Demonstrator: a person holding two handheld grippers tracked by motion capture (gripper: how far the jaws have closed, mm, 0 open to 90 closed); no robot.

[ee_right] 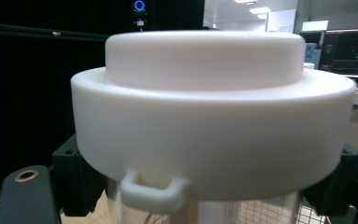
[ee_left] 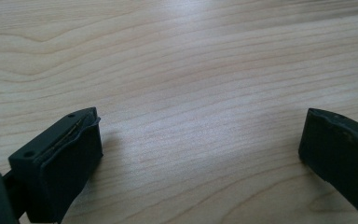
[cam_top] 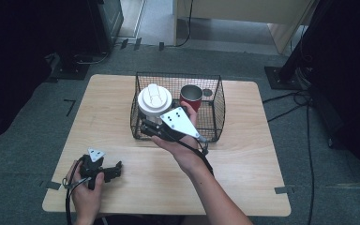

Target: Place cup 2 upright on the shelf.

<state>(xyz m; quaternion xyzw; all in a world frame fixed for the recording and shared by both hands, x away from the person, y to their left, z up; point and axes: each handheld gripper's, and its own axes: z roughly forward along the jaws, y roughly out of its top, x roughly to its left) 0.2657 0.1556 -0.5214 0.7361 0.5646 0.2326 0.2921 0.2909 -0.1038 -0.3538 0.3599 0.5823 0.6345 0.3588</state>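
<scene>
High view: just above the frame's centre stands a black wire-mesh basket (cam_top: pixel 215 101) on the light wooden table (cam_top: pixel 243 159). In its left half sits a clear jar with a wide white round lid (cam_top: pixel 154 100), and a red metal cup (cam_top: pixel 191 96) stands just right of it. The right gripper (cam_top: pixel 146 127) reaches in from the basket's near side, its fingers clamped on the jar below the lid. At the lower left, the left gripper (cam_top: pixel 117 169) rests low over the bare table, well apart from the basket.

Left gripper view: its two black fingers (ee_left: pixel 70 158) stand spread wide at the lower corners, with nothing between them but wood grain.

Right gripper view: the white lid takes up the middle of the frame, a small loop tab at its lower edge. The black fingers (ee_right: pixel 81 179) press the clear jar wall from both sides just beneath the lid, and basket mesh shows at the bottom right.
</scene>
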